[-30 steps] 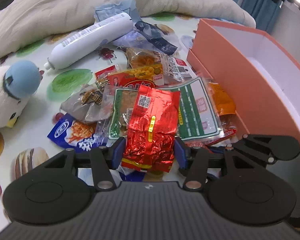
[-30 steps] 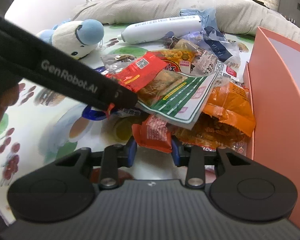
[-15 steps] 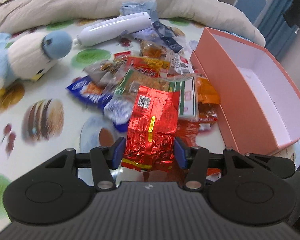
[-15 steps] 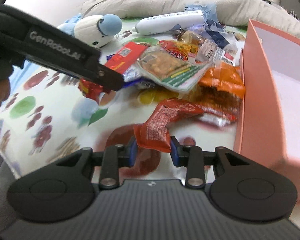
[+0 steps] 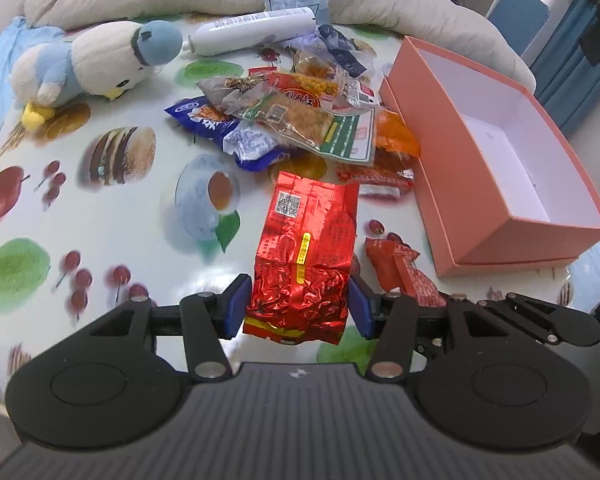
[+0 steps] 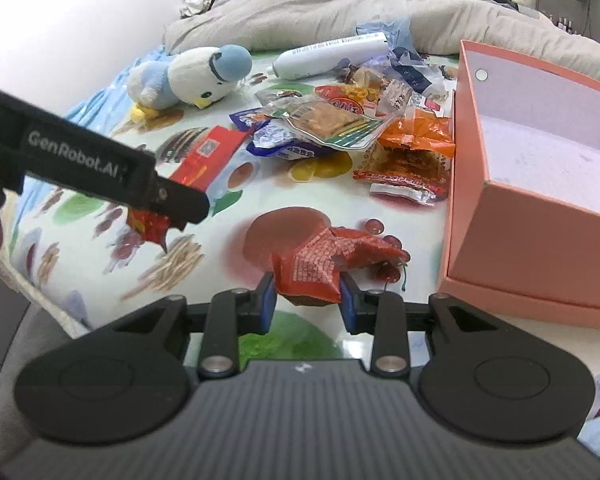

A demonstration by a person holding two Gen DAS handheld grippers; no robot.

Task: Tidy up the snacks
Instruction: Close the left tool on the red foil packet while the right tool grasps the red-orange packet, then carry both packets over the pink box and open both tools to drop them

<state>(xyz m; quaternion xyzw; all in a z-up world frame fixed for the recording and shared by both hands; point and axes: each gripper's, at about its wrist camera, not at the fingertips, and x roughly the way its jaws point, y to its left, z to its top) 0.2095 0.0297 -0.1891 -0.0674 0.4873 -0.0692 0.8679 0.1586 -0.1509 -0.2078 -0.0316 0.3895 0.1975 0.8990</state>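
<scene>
One open pink box (image 5: 452, 168), interior bare.

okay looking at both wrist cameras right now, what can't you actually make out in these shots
- Left wrist view: the lower end of the red foil packet is cut off by the left gripper body.
- Left wrist view: the small red packet is partly behind the gripper finger.
- Right wrist view: the far inside wall of the pink box is cut by the frame edge.
- Both views: print on the piled snacks is too small to read.
</scene>
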